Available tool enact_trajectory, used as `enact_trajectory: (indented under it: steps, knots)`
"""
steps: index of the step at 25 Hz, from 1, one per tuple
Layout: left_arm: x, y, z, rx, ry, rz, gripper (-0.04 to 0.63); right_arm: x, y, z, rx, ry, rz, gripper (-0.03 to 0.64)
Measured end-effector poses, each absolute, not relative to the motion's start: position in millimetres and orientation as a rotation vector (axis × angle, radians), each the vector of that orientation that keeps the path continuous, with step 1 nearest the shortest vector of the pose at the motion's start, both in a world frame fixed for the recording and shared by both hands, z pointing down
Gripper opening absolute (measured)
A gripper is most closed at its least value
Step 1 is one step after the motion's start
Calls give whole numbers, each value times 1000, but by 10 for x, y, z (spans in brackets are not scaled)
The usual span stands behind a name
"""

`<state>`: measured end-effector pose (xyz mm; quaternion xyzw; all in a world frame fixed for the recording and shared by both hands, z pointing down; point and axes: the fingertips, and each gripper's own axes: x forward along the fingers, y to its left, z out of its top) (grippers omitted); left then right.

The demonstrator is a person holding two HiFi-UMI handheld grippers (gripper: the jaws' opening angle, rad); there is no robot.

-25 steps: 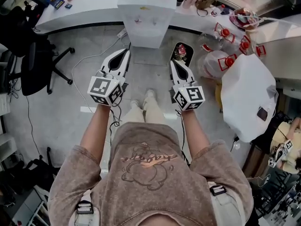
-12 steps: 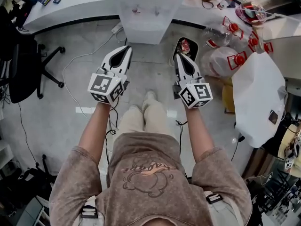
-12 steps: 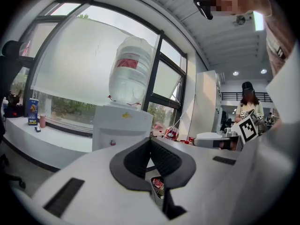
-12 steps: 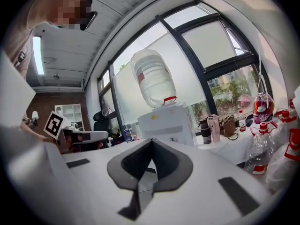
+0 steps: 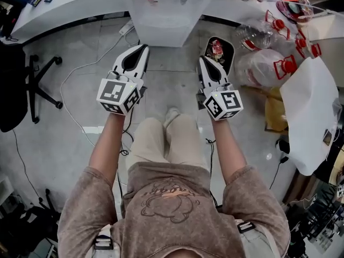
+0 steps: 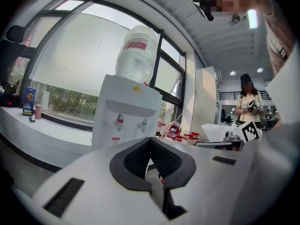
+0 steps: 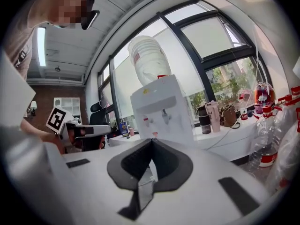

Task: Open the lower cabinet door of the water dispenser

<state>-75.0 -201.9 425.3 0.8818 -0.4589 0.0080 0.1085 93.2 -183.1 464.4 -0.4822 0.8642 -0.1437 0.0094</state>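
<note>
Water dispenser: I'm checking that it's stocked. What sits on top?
A large upturned water bottle with a red band stands on the water dispenser. Its neck is hidden inside the top; the water level cannot be told.

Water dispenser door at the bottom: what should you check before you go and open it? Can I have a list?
1. Both grippers point at the water dispenser: ok.
2. The left gripper holds nothing: ok, its jaws are shut and empty.
3. The right gripper holds nothing: ok, its jaws are shut and empty.
4. Jaws apart, ready to take a handle: not ok, both pairs are shut.
5. The lower cabinet door is in sight: cannot tell. The gripper bodies hide it in both gripper views, and the head view looks down too steeply.
6. Room on the right: probably not ok, a black container sits on the floor close beside the right gripper.
</note>
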Motion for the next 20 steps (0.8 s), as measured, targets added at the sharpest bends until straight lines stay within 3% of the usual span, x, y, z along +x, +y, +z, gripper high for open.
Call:
enact_trajectory:
  steps: [12, 20]
  knots:
    - [-686, -2285, 5565, 2647, -1326, 0, 17, 926, -2091, 5941, -1497, 2674, -378, 6]
    - [-573, -2381, 5987, 2691, -1298, -16, 17, 940, -2209, 6377, -1461, 2645, -357, 6]
